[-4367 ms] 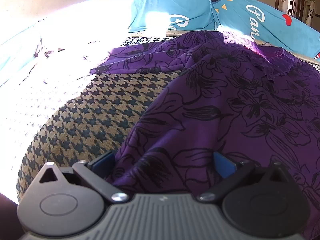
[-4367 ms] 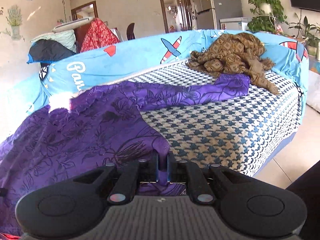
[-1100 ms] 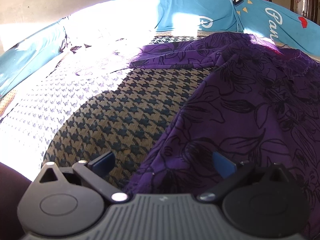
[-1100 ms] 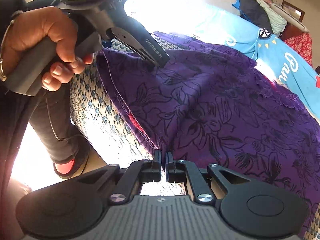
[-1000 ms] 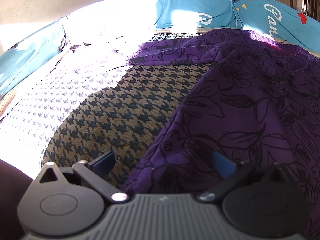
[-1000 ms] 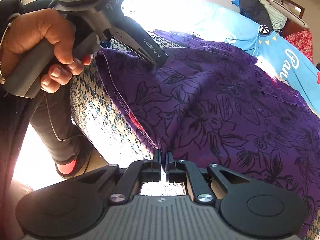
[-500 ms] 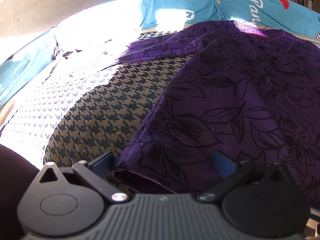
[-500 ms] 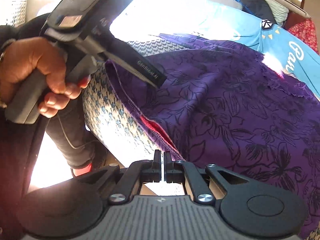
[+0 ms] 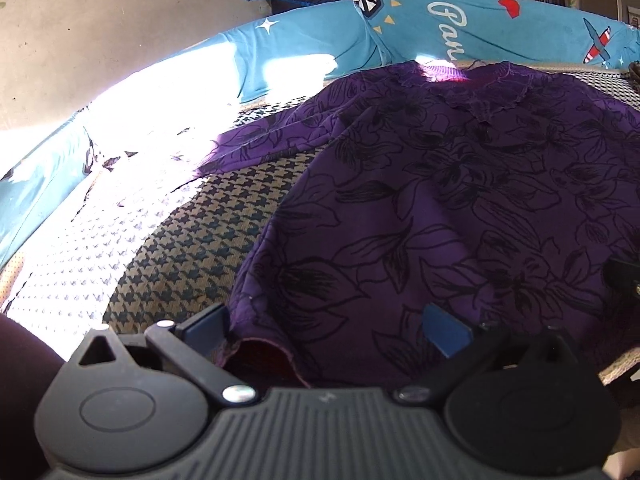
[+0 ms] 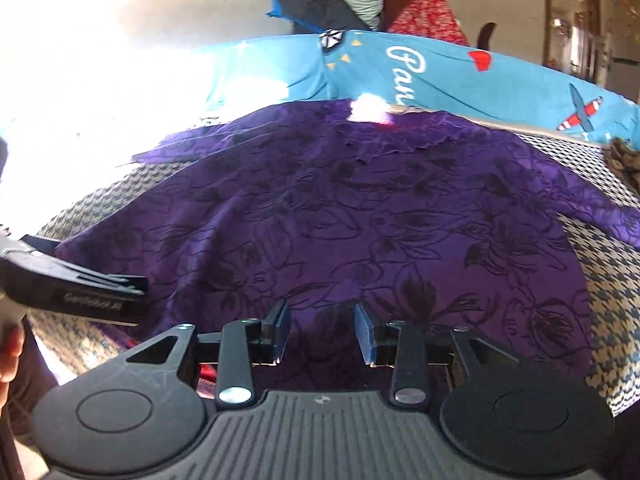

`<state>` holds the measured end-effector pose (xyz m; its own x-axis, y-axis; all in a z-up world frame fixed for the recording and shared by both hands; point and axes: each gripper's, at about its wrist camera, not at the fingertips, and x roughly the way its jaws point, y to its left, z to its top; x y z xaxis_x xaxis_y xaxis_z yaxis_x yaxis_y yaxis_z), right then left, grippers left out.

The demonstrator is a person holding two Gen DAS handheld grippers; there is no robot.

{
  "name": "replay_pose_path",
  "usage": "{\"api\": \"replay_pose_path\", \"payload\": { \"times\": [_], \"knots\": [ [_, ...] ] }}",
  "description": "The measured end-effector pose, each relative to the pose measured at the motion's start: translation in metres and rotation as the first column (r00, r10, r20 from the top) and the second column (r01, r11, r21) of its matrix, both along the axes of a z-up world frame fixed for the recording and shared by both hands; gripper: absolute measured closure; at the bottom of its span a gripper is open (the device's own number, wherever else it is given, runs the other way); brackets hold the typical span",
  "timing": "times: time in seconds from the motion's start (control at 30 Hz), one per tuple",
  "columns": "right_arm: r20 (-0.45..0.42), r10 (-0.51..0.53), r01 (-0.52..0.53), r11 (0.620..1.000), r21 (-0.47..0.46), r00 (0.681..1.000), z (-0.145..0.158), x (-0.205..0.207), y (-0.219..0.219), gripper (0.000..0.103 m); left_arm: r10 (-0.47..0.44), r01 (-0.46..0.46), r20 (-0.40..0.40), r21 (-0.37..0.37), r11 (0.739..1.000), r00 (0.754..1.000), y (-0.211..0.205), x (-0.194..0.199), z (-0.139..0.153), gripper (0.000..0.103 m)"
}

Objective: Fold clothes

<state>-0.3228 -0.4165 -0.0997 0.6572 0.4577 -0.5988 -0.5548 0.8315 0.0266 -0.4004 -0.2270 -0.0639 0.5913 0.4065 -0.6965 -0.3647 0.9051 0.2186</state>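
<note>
The left tongs [image 9: 326,330] sit low at the near hem of the purple top [image 9: 460,208], aimed along it toward its neckline, jaws spread wide with the top's near left corner lying between them, not pinched. The right tongs [image 10: 322,334] sit low at the same hem further right, pointing the same way, jaws parted at a middling gap over the cloth and gripping nothing. In the right view the left tongs' black fingers [image 10: 92,292] reach in level at the top's left edge; part of the hand holding them shows at the frame's left border.

There is 1 purple top, printed with black flowers, spread flat on the houndstooth sofa seat [image 9: 192,248], neckline toward the backrest, 1 sleeve stretched out to its left and 1 to its right. Behind the top runs 1 blue cover [image 10: 440,76] over the backrest. Right of the top, 1 brown garment [image 10: 626,156] shows only at the frame edge.
</note>
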Motion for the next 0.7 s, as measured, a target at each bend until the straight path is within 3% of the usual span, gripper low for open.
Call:
{"api": "replay_pose_path", "payload": {
  "times": [0.03, 0.1, 0.17, 0.33, 0.47, 0.7],
  "knots": [
    [-0.006, -0.028, 0.028, 1.0, 0.013, 1.0, 0.0, 0.003, -0.004, 0.062, -0.014, 0.014, 0.008, -0.009, 1.0, 1.0, -0.002, 0.001, 0.001, 0.0],
    [-0.075, -0.083, 0.084, 0.996, 0.013, 0.994, -0.003, 0.011, -0.01, 0.045, -0.028, 0.028, -0.001, -0.029, 0.999, 1.0, -0.005, 0.004, -0.001, 0.0],
    [-0.143, -0.123, 0.123, 0.992, -0.013, 0.982, -0.009, 0.017, -0.013, 0.045, -0.036, 0.035, -0.02, -0.05, 0.998, 0.999, -0.008, 0.008, -0.006, 0.0],
    [-0.176, -0.134, 0.132, 0.991, -0.024, 0.975, -0.009, 0.013, -0.019, 0.044, -0.058, 0.053, -0.057, -0.082, 0.995, 0.997, -0.015, 0.014, -0.014, 0.0],
    [-0.223, -0.146, 0.164, 0.984, 0.064, 0.964, 0.003, 0.024, -0.036, 0.044, -0.086, 0.081, -0.046, -0.086, 0.993, 0.995, -0.023, 0.016, -0.013, 0.0],
    [-0.283, -0.259, 0.308, 0.94, 0.144, 0.923, 0.025, 0.09, -0.085, 0.044, -0.159, 0.157, -0.018, -0.063, 0.986, 0.987, -0.035, 0.036, 0.0, 0.0]
  ]
}}
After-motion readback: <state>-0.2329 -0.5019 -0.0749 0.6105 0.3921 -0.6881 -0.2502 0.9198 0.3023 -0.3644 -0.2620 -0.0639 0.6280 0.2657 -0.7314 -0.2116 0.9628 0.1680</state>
